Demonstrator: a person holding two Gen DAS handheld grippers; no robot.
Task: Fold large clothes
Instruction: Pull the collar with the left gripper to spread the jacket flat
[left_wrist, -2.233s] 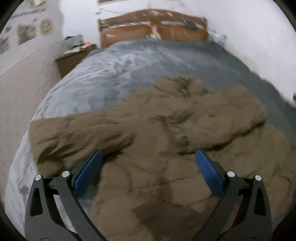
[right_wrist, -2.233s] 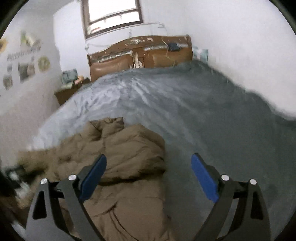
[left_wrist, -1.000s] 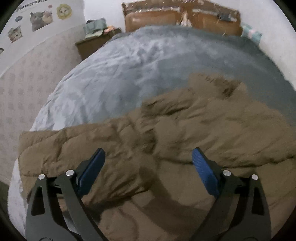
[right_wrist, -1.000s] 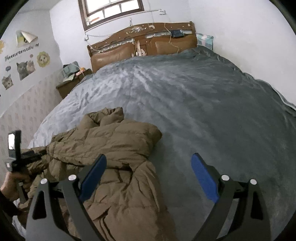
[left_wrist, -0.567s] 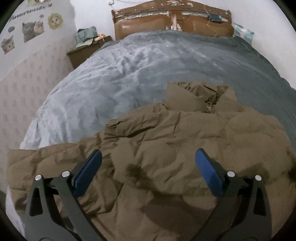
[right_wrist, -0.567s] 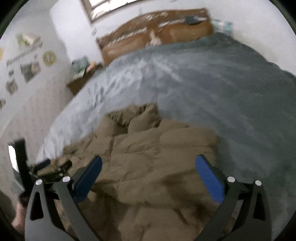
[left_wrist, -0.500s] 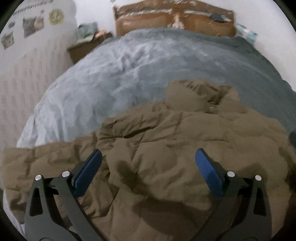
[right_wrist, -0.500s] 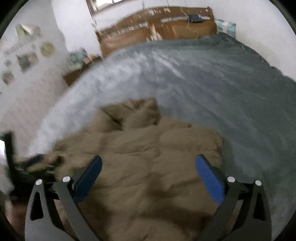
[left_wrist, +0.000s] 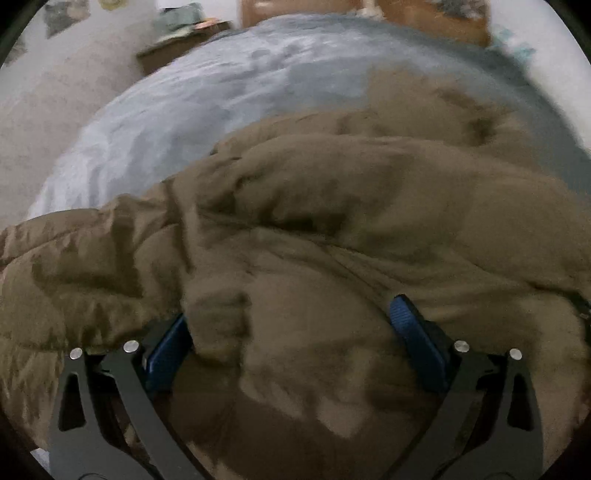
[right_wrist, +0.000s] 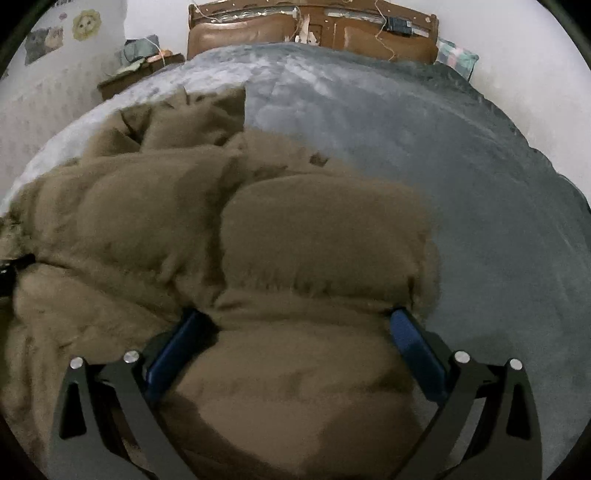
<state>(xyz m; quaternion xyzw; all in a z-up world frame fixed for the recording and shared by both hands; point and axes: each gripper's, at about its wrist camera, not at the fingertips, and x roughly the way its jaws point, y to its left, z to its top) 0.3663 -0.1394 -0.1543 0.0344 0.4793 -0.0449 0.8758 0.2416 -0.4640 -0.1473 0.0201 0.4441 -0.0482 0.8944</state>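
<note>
A large brown puffer coat (left_wrist: 332, 206) lies crumpled on the near part of the bed and fills most of the left wrist view. My left gripper (left_wrist: 291, 332) is open and low over it; a puffed fold rises between the fingers and hides part of the left pad (left_wrist: 168, 349). In the right wrist view the same coat (right_wrist: 314, 229) has its collar (right_wrist: 192, 114) toward the headboard. My right gripper (right_wrist: 295, 332) is open wide, down on the coat's right part, with padded fabric bulging between the blue pads (right_wrist: 410, 339).
A grey-blue blanket (right_wrist: 461, 177) covers the bed, bare to the right of the coat. A brown wooden headboard (right_wrist: 314, 31) stands at the far end, a pillow (right_wrist: 456, 59) at its right, a cluttered nightstand (right_wrist: 140, 70) at the left by the stickered wall.
Both grippers have come down close onto the coat, which now bulges between their fingers. The right gripper has swung from the bare blanket to over the coat's right part.
</note>
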